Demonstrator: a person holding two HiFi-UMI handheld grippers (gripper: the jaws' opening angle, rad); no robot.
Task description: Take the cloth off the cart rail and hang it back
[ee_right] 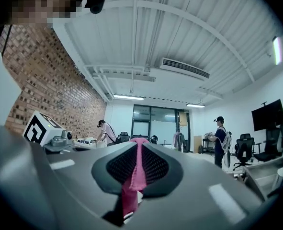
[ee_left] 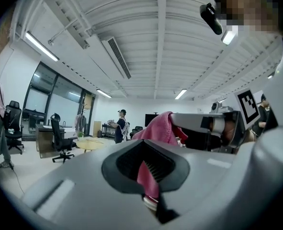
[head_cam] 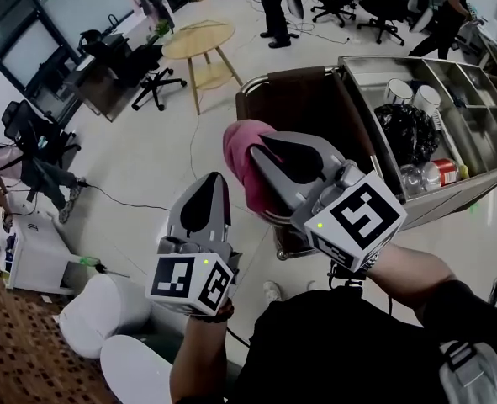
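Counts out as two grippers, one pink cloth (head_cam: 241,160), one cart (head_cam: 454,194). Pinches the cloth in the right gripper (ee_right: 140,150), jaws narrow, a pink strip pressed between the pads. Nips another strip of it in the left gripper (ee_left: 145,146), jaws nearly together too. Holds the cloth bunched in the air, off the cart rail (head_cam: 256,77) and just on the near side of it. Carries, in the cart's steel compartments, two white cups (head_cam: 399,91), one black bag (head_cam: 408,133) and some bottles (head_cam: 437,173). Shows beyond one round wooden table (head_cam: 199,40), a black office chair (head_cam: 155,78) beside it, people standing farther off. Leaves bare floor open between cart and table.
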